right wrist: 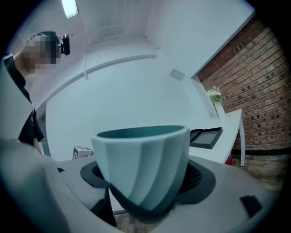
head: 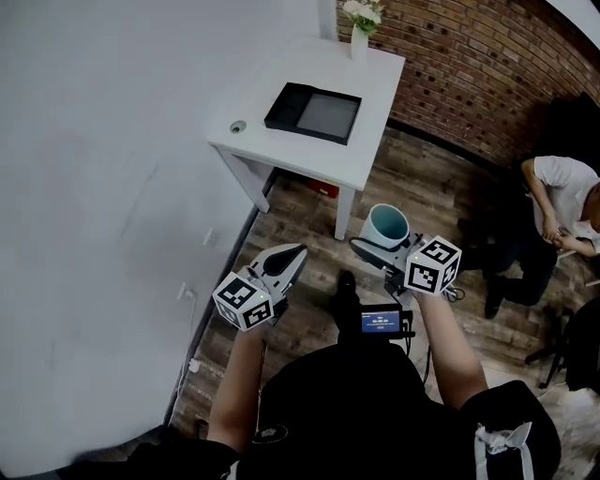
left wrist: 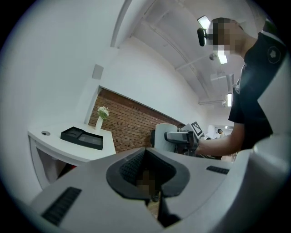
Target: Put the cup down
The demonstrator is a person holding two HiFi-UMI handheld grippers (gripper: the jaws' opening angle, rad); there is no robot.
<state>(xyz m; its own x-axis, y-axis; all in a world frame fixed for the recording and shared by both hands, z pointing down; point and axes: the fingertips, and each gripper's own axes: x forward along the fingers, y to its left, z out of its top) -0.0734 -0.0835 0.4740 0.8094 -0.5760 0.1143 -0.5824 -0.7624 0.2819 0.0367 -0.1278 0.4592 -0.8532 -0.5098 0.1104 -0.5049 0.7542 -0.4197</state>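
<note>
A pale teal ribbed cup (head: 387, 226) is held in the air over the wooden floor, with my right gripper (head: 375, 246) shut on its lower part. In the right gripper view the cup (right wrist: 142, 161) stands upright between the dark pads and fills the middle, with the right gripper (right wrist: 145, 193) closed around its base. My left gripper (head: 292, 255) hangs to the cup's left, shut and holding nothing. The left gripper view shows the left gripper (left wrist: 148, 175) with its jaws together, and the cup (left wrist: 163, 135) beyond it to the right.
A white table (head: 375, 103) stands ahead by the white wall, bearing a black tray (head: 313, 112), a small vase of flowers (head: 360, 28) at its far corner and a small round fitting (head: 237, 127). A brick wall (head: 469, 66) runs behind. A seated person (head: 558, 211) is at the right.
</note>
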